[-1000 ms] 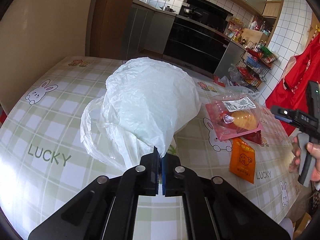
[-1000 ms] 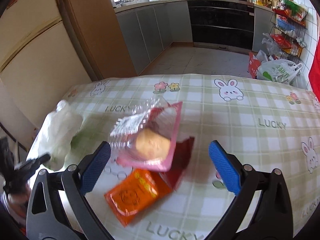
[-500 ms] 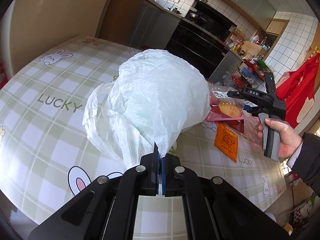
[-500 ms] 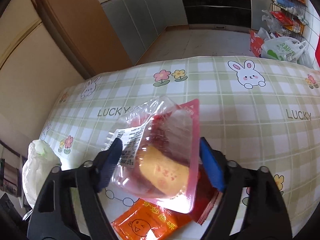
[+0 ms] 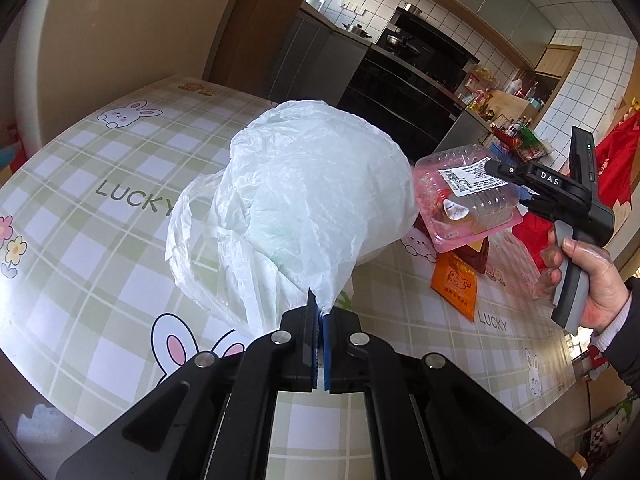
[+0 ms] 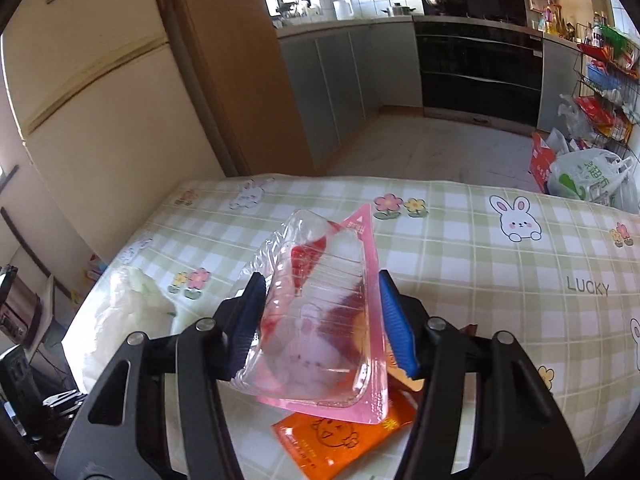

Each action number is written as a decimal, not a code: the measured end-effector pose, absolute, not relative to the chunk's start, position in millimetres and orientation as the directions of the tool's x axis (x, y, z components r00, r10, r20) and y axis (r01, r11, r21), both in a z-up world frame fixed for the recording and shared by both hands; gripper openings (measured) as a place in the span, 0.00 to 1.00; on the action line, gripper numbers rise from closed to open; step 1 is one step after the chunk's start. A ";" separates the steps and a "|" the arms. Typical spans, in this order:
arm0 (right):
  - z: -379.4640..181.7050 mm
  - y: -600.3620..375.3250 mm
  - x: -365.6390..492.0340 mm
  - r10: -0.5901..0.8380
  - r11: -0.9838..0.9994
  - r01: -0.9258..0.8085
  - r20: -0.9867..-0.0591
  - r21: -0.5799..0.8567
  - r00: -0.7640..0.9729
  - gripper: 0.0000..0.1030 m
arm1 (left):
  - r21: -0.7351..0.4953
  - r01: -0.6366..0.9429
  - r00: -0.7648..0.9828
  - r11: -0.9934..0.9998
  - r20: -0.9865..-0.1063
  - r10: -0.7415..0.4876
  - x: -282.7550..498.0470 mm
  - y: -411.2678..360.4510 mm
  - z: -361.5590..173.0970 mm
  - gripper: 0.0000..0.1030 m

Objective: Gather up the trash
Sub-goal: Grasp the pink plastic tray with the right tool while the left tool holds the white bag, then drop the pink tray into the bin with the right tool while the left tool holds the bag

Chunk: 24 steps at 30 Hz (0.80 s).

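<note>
My left gripper (image 5: 319, 308) is shut on a pinched edge of the white plastic bag (image 5: 312, 208), which billows up over the checked table (image 5: 100, 200). My right gripper (image 6: 322, 328) has its jaws closing on a clear plastic food box with a pink base (image 6: 316, 280). Both blue pads press its sides, and the box hangs tilted above the table. In the left wrist view the box (image 5: 464, 204) is beside the bag's right side, with the right gripper (image 5: 508, 184) behind it. An orange snack packet (image 6: 340, 440) lies flat under the box.
A dark red wrapper (image 5: 478, 254) lies by the orange packet (image 5: 456, 284). A hand (image 5: 592, 280) holds the right gripper's handle. Beyond the table are kitchen cabinets, an oven, a wire rack and a shopping bag (image 6: 588, 176) on the floor.
The right gripper's jaws closed onto the food box and lifted it off the table toward the bag. The left gripper shifted sideways, still holding the bag.
</note>
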State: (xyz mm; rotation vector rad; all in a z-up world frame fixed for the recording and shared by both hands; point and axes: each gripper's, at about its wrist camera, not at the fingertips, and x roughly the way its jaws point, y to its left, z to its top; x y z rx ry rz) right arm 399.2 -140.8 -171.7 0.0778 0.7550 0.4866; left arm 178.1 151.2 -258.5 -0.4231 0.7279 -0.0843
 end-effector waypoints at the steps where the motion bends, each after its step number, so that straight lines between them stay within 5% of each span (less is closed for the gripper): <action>1: -167.5 -140.0 394.4 0.453 0.885 -0.401 -0.633 0.235 0.628 0.56 | -0.400 -0.069 0.750 0.914 -0.625 -0.217 176.6 150.8 -256.6 0.02; 24: -115.3 -165.8 231.0 0.492 0.866 -0.462 -0.486 0.191 0.722 0.56 | -0.388 0.010 0.828 0.922 -0.513 -0.225 127.6 139.8 -181.1 0.01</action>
